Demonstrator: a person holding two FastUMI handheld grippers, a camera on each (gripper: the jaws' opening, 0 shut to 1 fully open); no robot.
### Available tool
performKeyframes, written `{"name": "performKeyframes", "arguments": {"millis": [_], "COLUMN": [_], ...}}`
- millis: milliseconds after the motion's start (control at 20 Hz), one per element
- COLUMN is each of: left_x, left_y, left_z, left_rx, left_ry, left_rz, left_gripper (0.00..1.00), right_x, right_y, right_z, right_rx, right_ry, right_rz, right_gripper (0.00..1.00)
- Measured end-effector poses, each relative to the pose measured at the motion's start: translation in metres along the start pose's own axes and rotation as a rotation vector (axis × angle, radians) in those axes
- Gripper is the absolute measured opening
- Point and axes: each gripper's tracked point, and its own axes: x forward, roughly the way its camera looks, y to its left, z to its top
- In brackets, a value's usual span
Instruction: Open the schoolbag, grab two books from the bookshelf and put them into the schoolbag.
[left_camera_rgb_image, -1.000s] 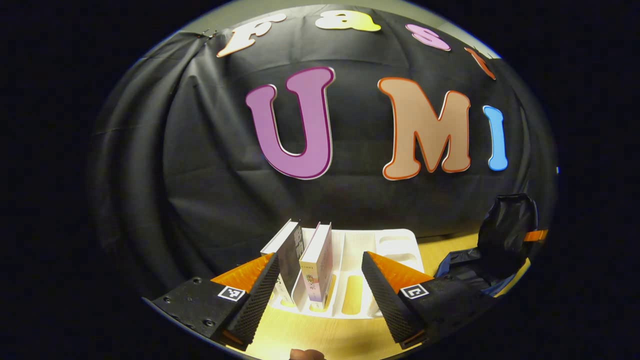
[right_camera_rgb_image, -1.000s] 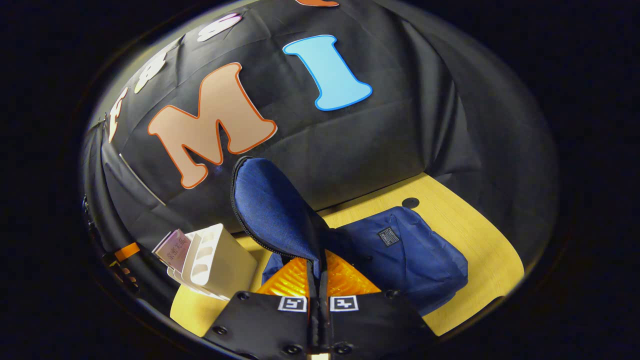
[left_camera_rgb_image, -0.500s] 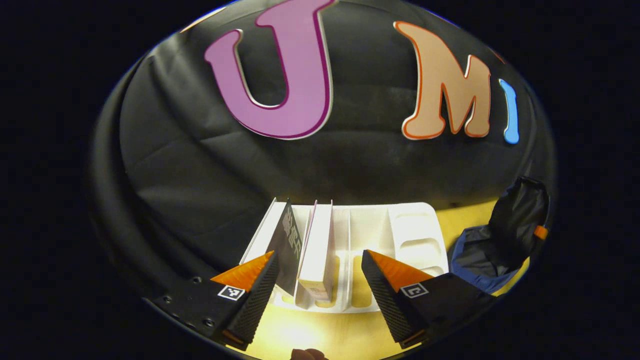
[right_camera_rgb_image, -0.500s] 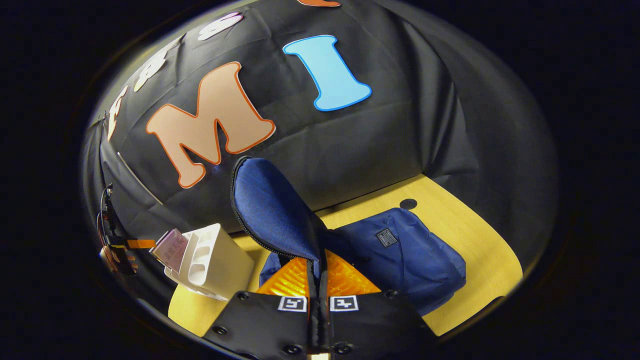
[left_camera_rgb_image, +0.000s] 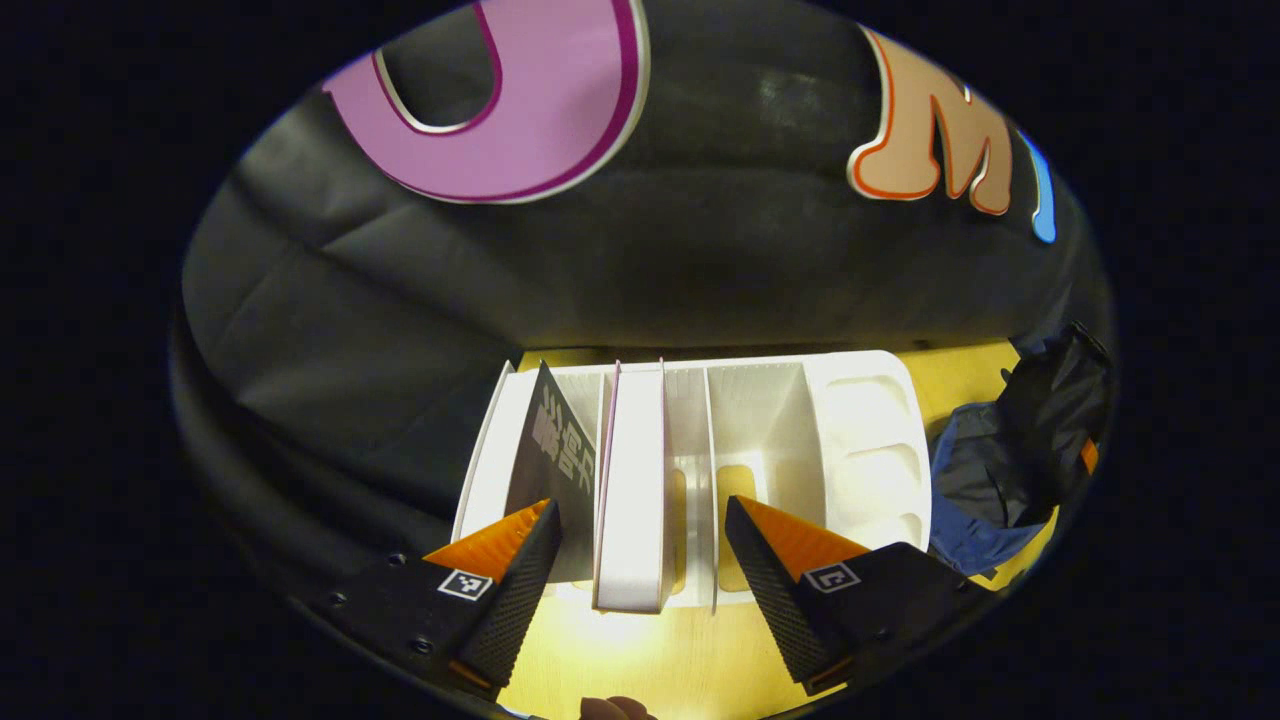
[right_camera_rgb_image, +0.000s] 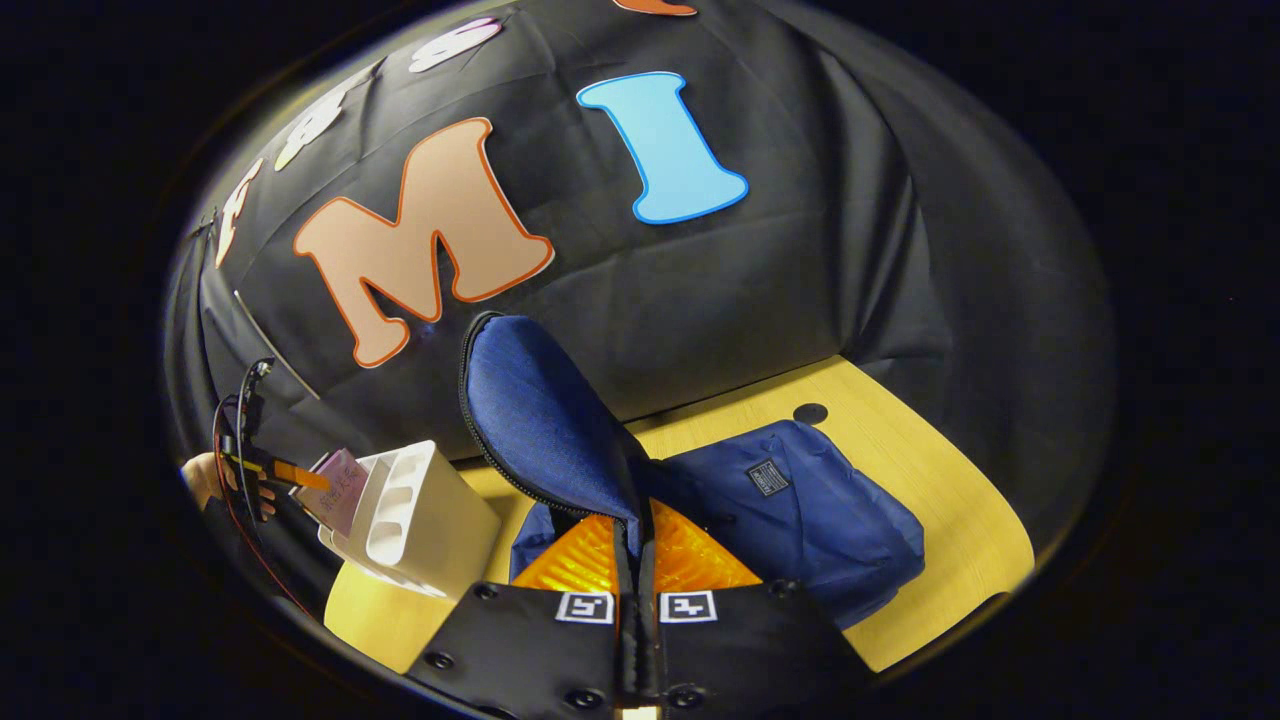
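The bookshelf (left_camera_rgb_image: 860, 440) is showing plain white, one book (left_camera_rgb_image: 632, 500) a pale white edge, the other book (left_camera_rgb_image: 555, 455) a dark grey cover; the schoolbag (right_camera_rgb_image: 800, 510) is showing blue, the desk (right_camera_rgb_image: 960, 520) yellow wood grain.

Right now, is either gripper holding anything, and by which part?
The right gripper is shut on the schoolbag's flap, at its lower edge. The left gripper is open, holding nothing.

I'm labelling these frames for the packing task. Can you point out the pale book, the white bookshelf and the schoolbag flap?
pale book (left_camera_rgb_image: 632, 500), left gripper view, top edge.
white bookshelf (left_camera_rgb_image: 865, 440), left gripper view, right end panel.
schoolbag flap (right_camera_rgb_image: 540, 420), right gripper view, raised blue fabric.
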Motion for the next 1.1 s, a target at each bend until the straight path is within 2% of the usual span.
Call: {"name": "performKeyframes", "arguments": {"millis": [250, 600, 700, 800, 850, 950, 1100], "left_x": [0.012, 0.026, 0.024, 0.032, 0.023, 0.019, 0.013], "left_y": [0.0, -0.004, -0.005, -0.008, -0.013, -0.022, -0.026], "left_z": [-0.001, -0.017, -0.022, -0.025, -0.025, -0.025, -0.021], "left_rx": [0.099, 0.156, 0.173, 0.162, 0.158, 0.158, 0.168], "left_ry": [0.094, 0.241, 0.291, 0.305, 0.317, 0.324, 0.317], "left_rz": [-0.021, -0.058, -0.052, -0.06, -0.081, -0.103, -0.109], "left_gripper": [0.93, 0.83, 0.75, 0.51, 0.43, 0.38, 0.29], "right_x": [-0.001, -0.002, -0.001, 0.001, 0.001, 0.001, 0.0], "right_y": [-0.002, -0.005, -0.006, -0.005, -0.005, -0.004, -0.004], "right_z": [0.001, 0.002, 0.001, 0.001, 0.001, 0.002, 0.002], "right_rx": [0.009, 0.016, 0.022, 0.024, 0.021, 0.014, 0.016], "right_ry": [0.002, 0.003, 0.004, 0.004, 0.006, 0.009, 0.01], "right_rz": [-0.013, -0.017, -0.018, -0.017, -0.017, -0.016, -0.017], "right_gripper": [0.03, 0.03, 0.05, 0.03, 0.03, 0.05, 0.03]}}
